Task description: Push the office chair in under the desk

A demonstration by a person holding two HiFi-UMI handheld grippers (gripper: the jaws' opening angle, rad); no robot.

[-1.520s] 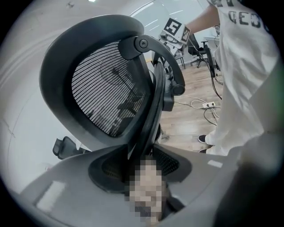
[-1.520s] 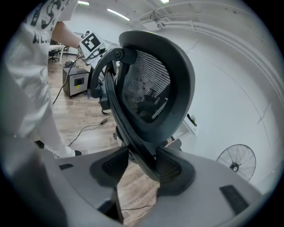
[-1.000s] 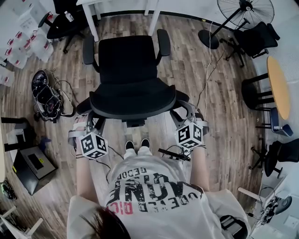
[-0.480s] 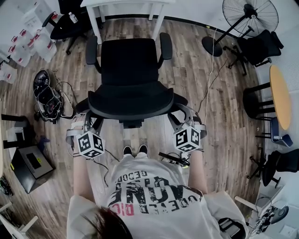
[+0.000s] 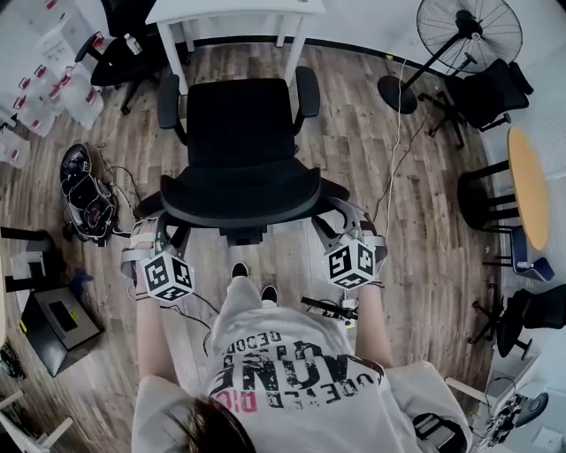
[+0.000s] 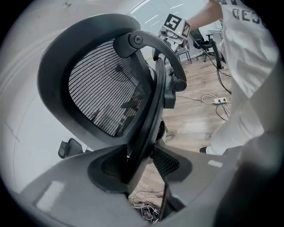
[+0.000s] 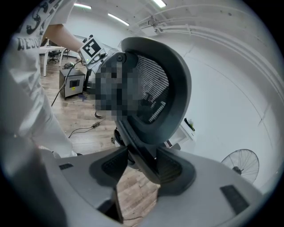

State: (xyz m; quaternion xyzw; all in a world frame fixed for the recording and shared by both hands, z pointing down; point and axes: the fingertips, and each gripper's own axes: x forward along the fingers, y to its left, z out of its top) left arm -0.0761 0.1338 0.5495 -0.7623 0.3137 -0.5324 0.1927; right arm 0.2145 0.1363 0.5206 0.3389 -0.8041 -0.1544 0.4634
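The black office chair (image 5: 239,124) faces the white desk (image 5: 232,12) at the top of the head view, its seat just short of the desk's legs. I stand behind its mesh backrest (image 5: 240,200). My left gripper (image 5: 164,226) is shut on the backrest's left rim and my right gripper (image 5: 332,214) on the right rim. In the left gripper view the backrest (image 6: 106,88) rim runs down between the jaws of the left gripper (image 6: 140,163). In the right gripper view the backrest (image 7: 156,91) rim fills the gap of the right gripper (image 7: 143,165).
A standing fan (image 5: 469,25), a black chair (image 5: 485,78) and a round wooden table (image 5: 528,166) stand at the right. A cable (image 5: 396,133) trails over the wood floor. A tangle of gear (image 5: 85,190) and white boxes (image 5: 44,80) lie at the left.
The chair and both grippers have moved toward the desk, and the person has stepped forward behind them. Both grips on the backrest are unchanged.
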